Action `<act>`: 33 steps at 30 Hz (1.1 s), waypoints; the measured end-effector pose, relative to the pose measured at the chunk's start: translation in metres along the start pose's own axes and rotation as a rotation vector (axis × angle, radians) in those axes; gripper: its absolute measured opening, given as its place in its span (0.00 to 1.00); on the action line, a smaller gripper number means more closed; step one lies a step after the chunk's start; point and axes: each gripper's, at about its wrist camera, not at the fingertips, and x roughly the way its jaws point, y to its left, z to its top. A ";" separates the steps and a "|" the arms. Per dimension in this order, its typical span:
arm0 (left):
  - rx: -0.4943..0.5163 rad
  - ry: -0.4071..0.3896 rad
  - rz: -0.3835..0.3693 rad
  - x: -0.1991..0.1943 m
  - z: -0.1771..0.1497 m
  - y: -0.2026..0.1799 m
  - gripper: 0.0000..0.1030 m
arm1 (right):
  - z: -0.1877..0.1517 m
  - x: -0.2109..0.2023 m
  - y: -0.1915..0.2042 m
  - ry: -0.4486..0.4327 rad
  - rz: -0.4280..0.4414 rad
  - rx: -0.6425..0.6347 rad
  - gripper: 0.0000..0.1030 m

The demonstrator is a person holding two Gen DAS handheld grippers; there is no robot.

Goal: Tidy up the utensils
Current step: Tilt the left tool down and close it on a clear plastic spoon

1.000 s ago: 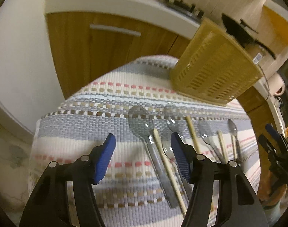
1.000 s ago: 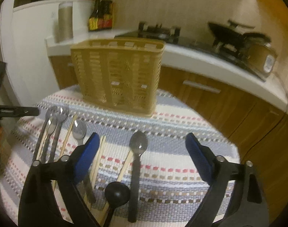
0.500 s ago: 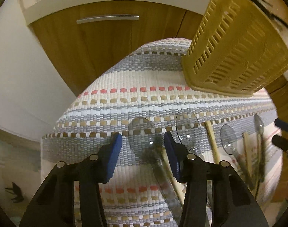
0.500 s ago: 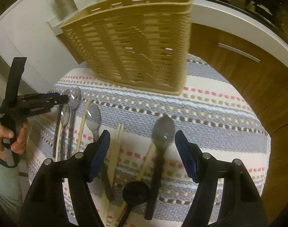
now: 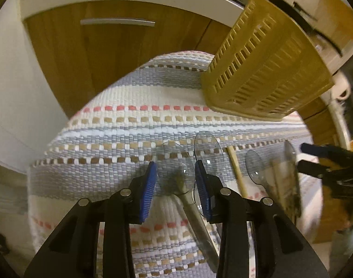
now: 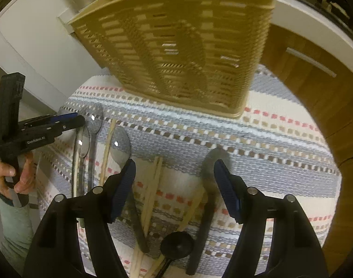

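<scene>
Left gripper (image 5: 175, 185) open astride clear spoon (image 5: 176, 169) near yellow basket (image 5: 264, 69) — right gripper (image 6: 174, 185) open, holding nothing.

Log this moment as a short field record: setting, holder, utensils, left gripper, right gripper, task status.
setting: striped woven mat beside wooden cabinets
holder: tan slotted utensil basket, upright at the mat's far edge; contents not clear
utensils: clear spoons, wooden chopsticks, dark spoon, black ladle, all lying on the mat
left gripper: open, low over the neck of a clear spoon
right gripper: open, above chopsticks and dark spoon
task status: no utensil gripped
</scene>
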 end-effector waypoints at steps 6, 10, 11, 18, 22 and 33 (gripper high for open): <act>-0.027 -0.023 -0.109 -0.016 -0.016 0.034 0.32 | 0.001 0.012 0.023 0.011 0.012 -0.042 0.64; -0.037 -0.029 -0.107 -0.018 -0.027 0.048 0.32 | 0.006 0.018 0.036 0.011 0.015 -0.057 0.64; -0.041 -0.031 -0.109 -0.020 -0.030 0.053 0.32 | 0.007 0.020 0.038 0.010 0.013 -0.061 0.64; -0.044 -0.054 -0.206 -0.030 -0.043 0.057 0.19 | 0.019 0.050 0.063 0.050 0.006 -0.107 0.62; -0.021 -0.047 -0.244 -0.031 -0.045 0.053 0.14 | 0.028 0.069 0.075 0.084 -0.006 -0.132 0.61; -0.045 -0.056 -0.152 -0.047 -0.055 0.077 0.34 | 0.030 0.109 0.128 0.105 -0.113 -0.252 0.48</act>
